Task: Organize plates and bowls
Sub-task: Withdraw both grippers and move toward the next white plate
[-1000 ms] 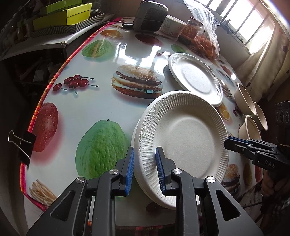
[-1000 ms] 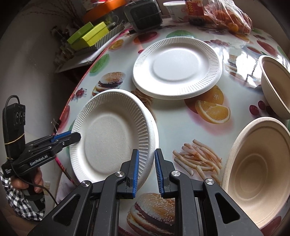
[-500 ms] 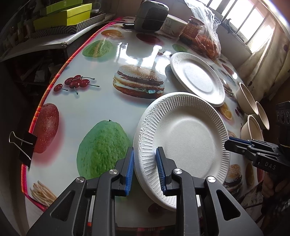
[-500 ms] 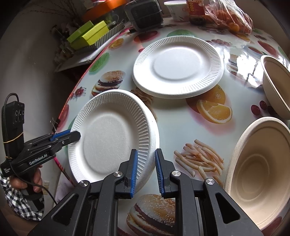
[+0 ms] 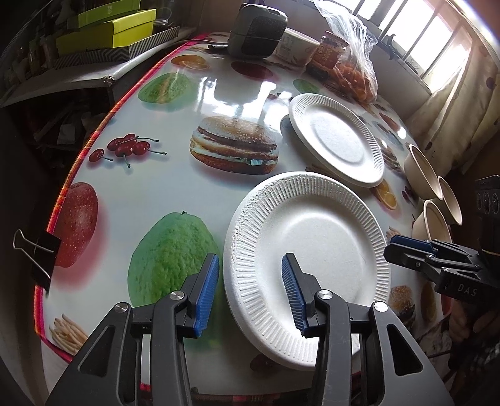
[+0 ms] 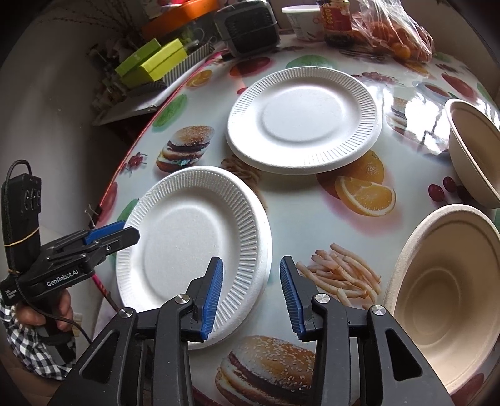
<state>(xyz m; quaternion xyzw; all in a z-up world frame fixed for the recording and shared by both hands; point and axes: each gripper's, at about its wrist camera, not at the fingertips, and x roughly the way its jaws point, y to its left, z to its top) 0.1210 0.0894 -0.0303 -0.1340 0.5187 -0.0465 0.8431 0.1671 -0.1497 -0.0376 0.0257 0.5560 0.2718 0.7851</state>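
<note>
A white ribbed paper plate (image 5: 312,243) (image 6: 187,237) lies flat on the food-print tablecloth near the table's front edge. My left gripper (image 5: 250,290) straddles its left rim. The jaws are opening and the blue pads stand off the rim. My right gripper (image 6: 251,287) straddles the plate's right rim the same way, jaws opening, pads clear of it. A second white plate (image 5: 337,143) (image 6: 300,115) lies just behind the first. Three beige bowls stand to the right, the closest one (image 6: 443,281) beside my right gripper and another (image 6: 475,146) behind it.
A binder clip (image 5: 40,256) pins the cloth at the left table edge (image 5: 62,193). At the back stand a black box-like device (image 5: 256,28), a paper cup (image 5: 293,43), a jar and a bag of oranges (image 5: 353,71). Yellow-green boxes (image 5: 106,31) sit on a shelf beyond the table.
Both grippers were shut on the near plate's rim, holding it tilted. Their jaws have spread apart and the plate now rests flat on the table. Neither hand has moved.
</note>
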